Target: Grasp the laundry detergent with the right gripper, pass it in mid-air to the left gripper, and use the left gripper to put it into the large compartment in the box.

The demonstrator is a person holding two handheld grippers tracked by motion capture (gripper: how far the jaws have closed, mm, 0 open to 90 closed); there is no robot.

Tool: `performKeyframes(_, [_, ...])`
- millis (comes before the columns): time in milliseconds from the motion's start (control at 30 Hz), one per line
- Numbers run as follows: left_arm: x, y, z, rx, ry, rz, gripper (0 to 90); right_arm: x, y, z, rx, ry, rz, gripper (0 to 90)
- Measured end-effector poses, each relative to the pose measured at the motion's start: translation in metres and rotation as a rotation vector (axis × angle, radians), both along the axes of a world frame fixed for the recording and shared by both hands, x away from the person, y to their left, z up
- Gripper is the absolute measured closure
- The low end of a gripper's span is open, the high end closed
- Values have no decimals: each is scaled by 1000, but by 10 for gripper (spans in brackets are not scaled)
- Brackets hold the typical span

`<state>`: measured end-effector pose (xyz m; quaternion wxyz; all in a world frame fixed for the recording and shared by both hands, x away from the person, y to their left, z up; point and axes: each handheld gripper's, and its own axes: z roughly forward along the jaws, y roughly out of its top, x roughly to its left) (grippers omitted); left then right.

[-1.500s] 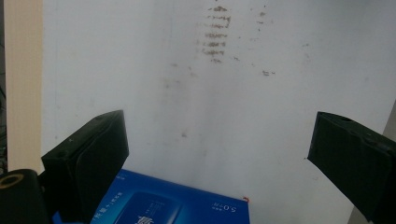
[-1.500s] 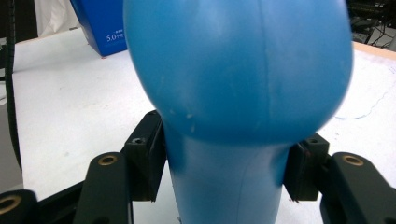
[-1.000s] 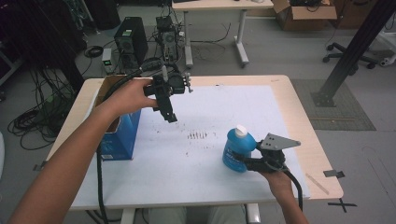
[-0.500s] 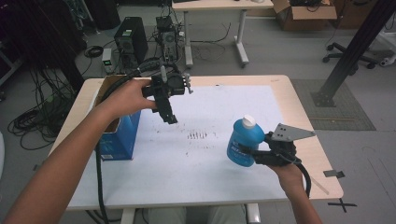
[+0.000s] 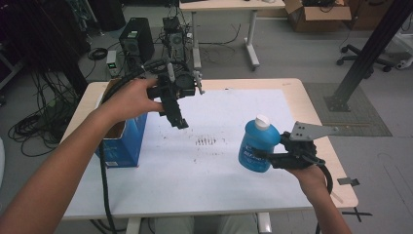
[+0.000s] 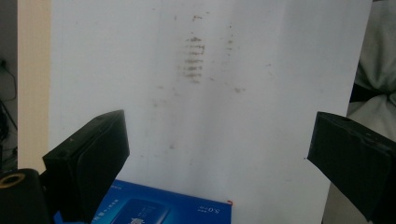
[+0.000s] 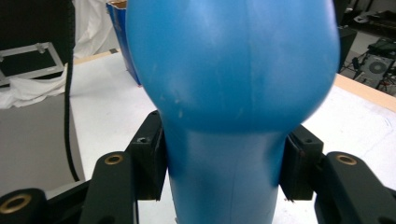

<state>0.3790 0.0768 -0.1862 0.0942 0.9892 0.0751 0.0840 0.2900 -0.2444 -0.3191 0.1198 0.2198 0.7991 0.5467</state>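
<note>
In the high view, the right gripper is held above the right part of the desk, its jaws clamped on the lower body of a blue bottle with a white cap; the bottle is lifted clear of the white sheet that covers the desktop and tilts slightly. The left gripper hangs in the air over the left part of the sheet, pointing down and toward the person, with nothing between its jaws. Just beside it, at the left edge of the desk, stands an open blue box, and a patch of dark smudges marks the sheet between the two grippers. In the left gripper view, the jaws stand wide apart over the white sheet, the smudges lie ahead of them, and the printed top of the blue box shows at the bottom edge between the jaws. In the right gripper view, the blue bottle looms close, its narrower part pinched on both sides by the right gripper, whose pads press against the plastic; the desk's wooden edge shows beyond it at the right.
</note>
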Motion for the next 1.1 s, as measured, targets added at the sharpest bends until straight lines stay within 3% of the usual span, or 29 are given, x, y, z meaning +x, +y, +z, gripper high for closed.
performKeyframes(533, [-23,-8,28,-44,-1,-49,57,4,14,27,-20,-17,114,441])
performKeyframes(967, [-37,-5,42,-105,47,-83,58,16,39,27,-29,-5,222,443])
performKeyframes(1100, [-40,-7,41,-101,54,-90,57,21,51,25,-36,0,255,443])
